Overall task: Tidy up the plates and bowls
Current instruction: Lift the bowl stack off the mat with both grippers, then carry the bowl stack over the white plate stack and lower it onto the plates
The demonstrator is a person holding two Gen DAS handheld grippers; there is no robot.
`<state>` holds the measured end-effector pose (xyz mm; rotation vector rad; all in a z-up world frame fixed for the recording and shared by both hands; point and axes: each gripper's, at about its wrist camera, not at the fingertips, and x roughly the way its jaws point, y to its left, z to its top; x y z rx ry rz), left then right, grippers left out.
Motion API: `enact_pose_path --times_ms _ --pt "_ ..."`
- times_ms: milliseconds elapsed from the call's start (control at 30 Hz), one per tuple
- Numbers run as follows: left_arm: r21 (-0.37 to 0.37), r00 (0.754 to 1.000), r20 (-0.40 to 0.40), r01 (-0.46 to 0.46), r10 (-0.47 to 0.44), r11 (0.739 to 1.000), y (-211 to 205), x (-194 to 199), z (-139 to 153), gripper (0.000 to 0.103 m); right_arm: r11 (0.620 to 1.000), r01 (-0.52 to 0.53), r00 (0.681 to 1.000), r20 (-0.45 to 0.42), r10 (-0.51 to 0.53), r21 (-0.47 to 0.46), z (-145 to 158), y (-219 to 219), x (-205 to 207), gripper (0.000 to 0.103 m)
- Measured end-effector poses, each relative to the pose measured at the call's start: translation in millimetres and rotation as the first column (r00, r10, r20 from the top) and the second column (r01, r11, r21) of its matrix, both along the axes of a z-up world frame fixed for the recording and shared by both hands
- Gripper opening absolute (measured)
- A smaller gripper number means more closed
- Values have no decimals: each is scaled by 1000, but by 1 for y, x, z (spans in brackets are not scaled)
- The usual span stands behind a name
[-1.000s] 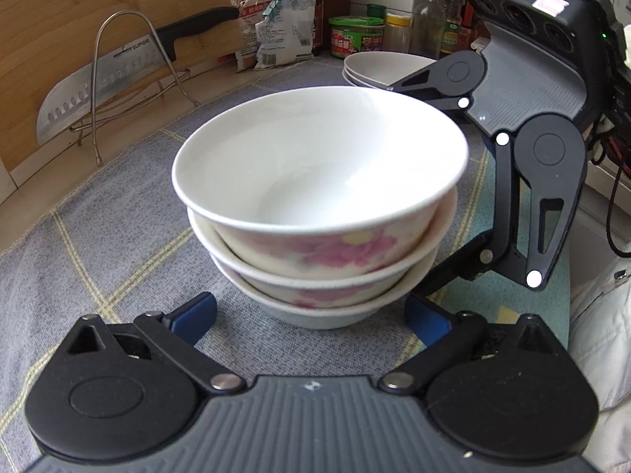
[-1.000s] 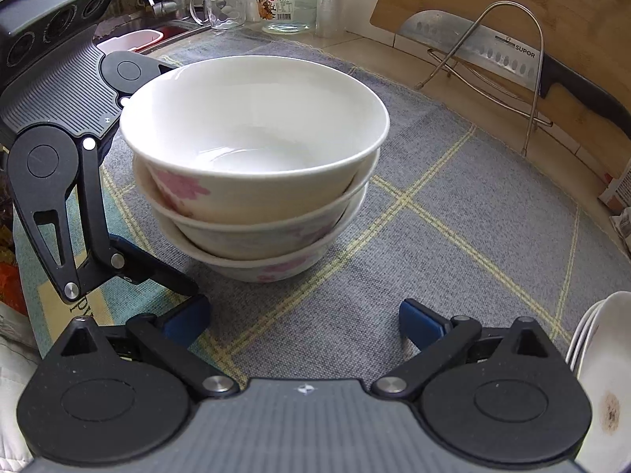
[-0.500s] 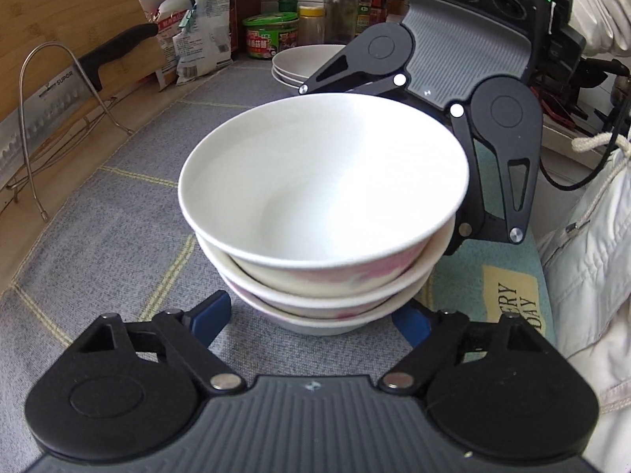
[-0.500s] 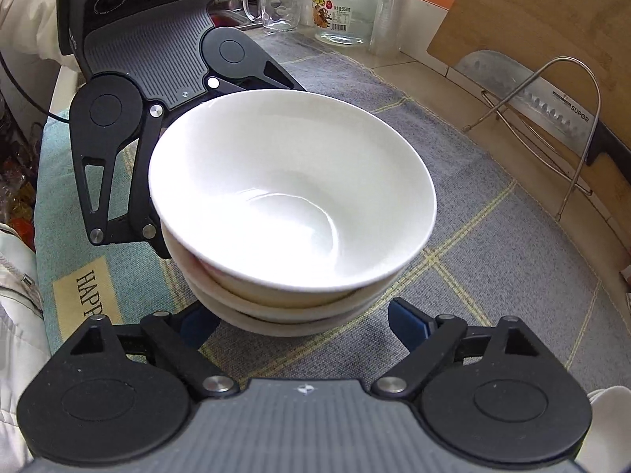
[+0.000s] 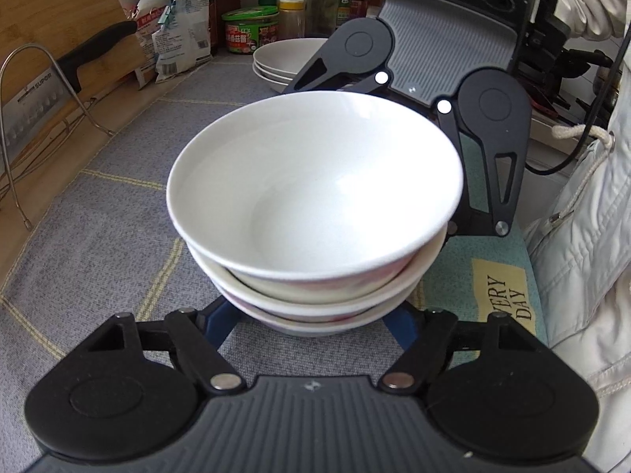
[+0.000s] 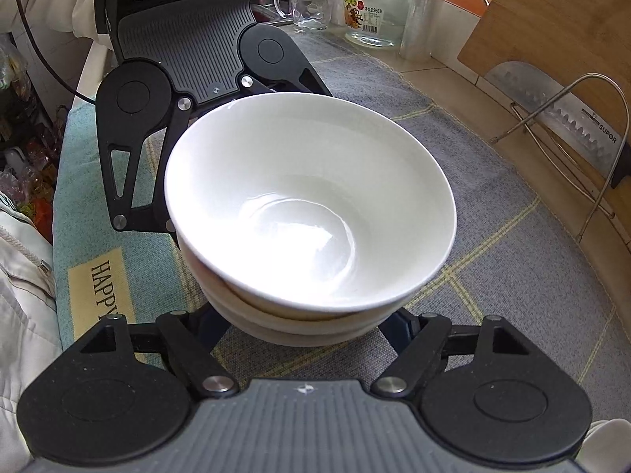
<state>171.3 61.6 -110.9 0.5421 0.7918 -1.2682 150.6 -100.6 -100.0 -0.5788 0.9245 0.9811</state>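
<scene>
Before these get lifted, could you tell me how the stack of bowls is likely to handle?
The stack of bowls looks like glazed ceramic, so probably heavy, rigid and breakable. Its glossy sides may slip between the fingers of a hand-held gripper. The top bowl sits slightly skewed, so it could shift if tilted.

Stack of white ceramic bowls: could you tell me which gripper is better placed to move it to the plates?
Probably right. The left gripper and right gripper straddle the white bowl stack alike, but the stacked white plates lie behind the right one, so it could draw the stack there.
</scene>
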Motion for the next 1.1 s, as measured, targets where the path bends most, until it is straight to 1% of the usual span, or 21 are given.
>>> enact_pose_path --times_ms 167,433,600,833,1100 --pt "-2 1000 0 8 -8 1000 -2 2 -1 78 1000 -4 1000 -5 4 -2 -2 2 3 83" --pt "14 1000 2 -6 6 1000 -5 -1 0 79 1000 5 1000 -8 -5 -10 -1 4 2 84" --pt "17 1000 -6 -14 14 1000 -11 -6 8 79 1000 -7 1000 -18 7 -15 3 2 -2 83" --pt "4 999 7 -41 41 999 -28 -14 25 79 1000 -26 999 -20 26 -7 24 -14 -8 83" --pt "0 998 30 -62 62 998 -69 -22 42 79 999 -49 999 5 49 -6 44 -48 -12 83"
